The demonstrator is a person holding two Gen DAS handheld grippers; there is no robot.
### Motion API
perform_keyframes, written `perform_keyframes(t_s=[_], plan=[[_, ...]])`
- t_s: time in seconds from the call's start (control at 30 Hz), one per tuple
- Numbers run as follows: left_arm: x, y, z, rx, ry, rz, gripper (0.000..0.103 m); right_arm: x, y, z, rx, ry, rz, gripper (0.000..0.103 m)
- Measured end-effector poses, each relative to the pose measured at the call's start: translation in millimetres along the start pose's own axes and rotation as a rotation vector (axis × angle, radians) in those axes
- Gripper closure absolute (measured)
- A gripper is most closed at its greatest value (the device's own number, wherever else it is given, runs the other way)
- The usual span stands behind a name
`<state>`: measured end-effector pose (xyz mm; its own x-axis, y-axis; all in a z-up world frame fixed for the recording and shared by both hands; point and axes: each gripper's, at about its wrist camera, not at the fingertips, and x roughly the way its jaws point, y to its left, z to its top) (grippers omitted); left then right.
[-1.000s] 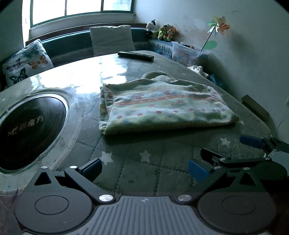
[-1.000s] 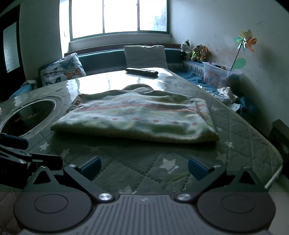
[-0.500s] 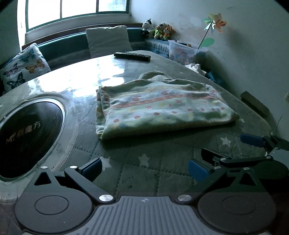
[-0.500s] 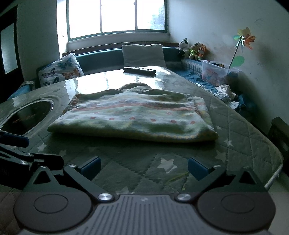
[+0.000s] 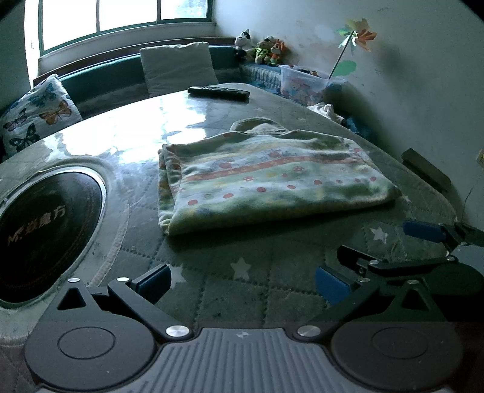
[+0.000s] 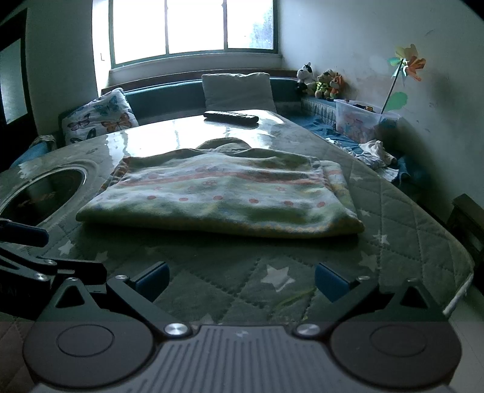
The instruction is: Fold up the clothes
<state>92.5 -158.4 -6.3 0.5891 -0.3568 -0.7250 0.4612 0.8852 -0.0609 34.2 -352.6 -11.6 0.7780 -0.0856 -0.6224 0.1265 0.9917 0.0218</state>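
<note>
Lying folded on the quilted bench (image 5: pixel 242 302), a garment (image 5: pixel 272 181) with red dots and a pink stripe sits between both grippers and the far edge, what looks like its collar poking out behind. The left gripper (image 5: pixel 242 278) hovers near its front edge, jaws spread wide and empty; the right gripper (image 6: pixel 242 278), just beside it, is likewise agape with nothing between its blue pads (image 6: pixel 328 284). Beyond the garment, a dark remote (image 5: pixel 218 92) rests on the bench's glossy far part, well apart from the cloth. A round black inset (image 5: pixel 45 238) with pale lettering fills the bench's left side. Star-patterned padding covers the near surface. Behind, a cushioned seat runs under a bright window (image 6: pixel 193 27), carrying a butterfly pillow (image 6: pixel 96 118), a plain pillow (image 6: pixel 237 90), plush toys (image 6: pixel 320 81), a clear bin (image 6: pixel 360 121) and a pinwheel (image 6: pixel 408 63). Loose clothes (image 6: pixel 375 154) lie on the seat at right.
</note>
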Motion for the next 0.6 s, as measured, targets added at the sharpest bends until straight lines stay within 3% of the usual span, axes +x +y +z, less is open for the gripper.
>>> perform_keyframes(t_s=[0.6], plan=[[-3.3, 1.7, -0.5, 0.007, -0.008, 0.006, 0.0, -0.6, 0.5, 2.1, 0.003, -0.003, -0.004, 0.0]])
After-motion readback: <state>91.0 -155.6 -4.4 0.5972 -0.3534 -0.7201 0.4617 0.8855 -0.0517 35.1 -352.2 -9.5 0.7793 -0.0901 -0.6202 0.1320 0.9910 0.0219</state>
